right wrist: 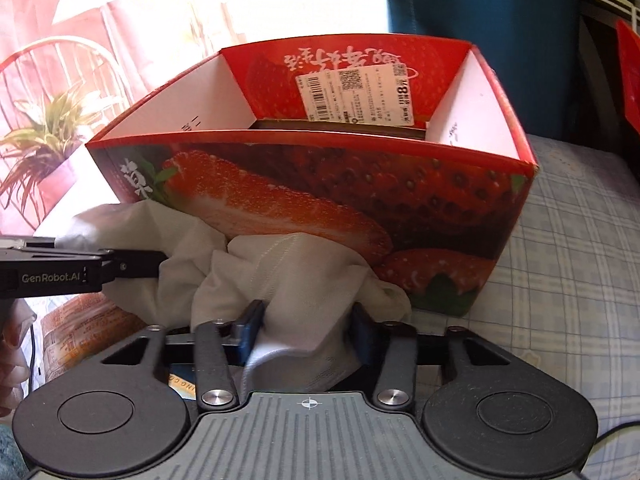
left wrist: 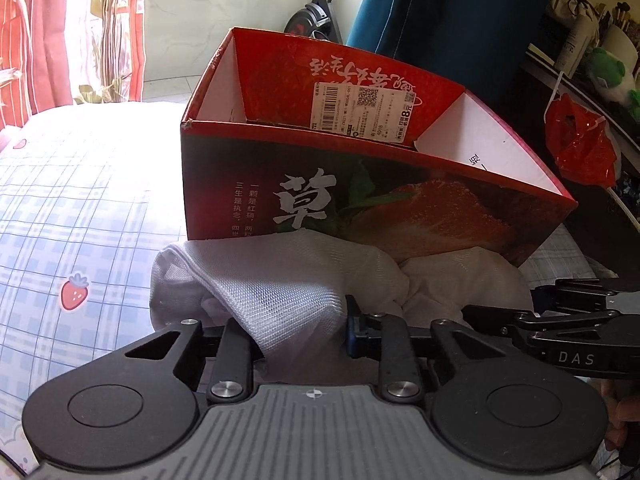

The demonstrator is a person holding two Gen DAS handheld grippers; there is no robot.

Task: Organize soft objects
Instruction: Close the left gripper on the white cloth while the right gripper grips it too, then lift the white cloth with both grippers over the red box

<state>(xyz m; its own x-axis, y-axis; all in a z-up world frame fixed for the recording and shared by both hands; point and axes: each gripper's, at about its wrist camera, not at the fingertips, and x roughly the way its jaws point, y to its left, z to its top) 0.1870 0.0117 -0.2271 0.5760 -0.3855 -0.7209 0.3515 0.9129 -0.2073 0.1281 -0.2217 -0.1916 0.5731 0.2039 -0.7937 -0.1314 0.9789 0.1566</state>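
A crumpled white cloth [left wrist: 280, 276] lies on the bed against the front wall of an open red strawberry carton [left wrist: 248, 196]. My left gripper [left wrist: 298, 332] is shut on the cloth's mesh part, which bunches between its fingers. In the right wrist view the same cloth [right wrist: 304, 272] is pinched by my right gripper [right wrist: 306, 332] at its other end, below the carton [right wrist: 440, 196]. Each gripper shows beside the other: the right gripper [left wrist: 560, 332] at the right edge, the left gripper [right wrist: 80, 268] at the left edge. The carton's inside shows only a label and bare walls.
The bed has a blue plaid sheet [left wrist: 80, 240] with strawberry prints. A red plastic bag [left wrist: 580, 144] hangs by a cluttered shelf on the right. An exercise bike [left wrist: 320, 12], a blue hanging fabric [left wrist: 440, 0], red curtains [left wrist: 40, 40] and a potted plant [right wrist: 48, 136] stand behind.
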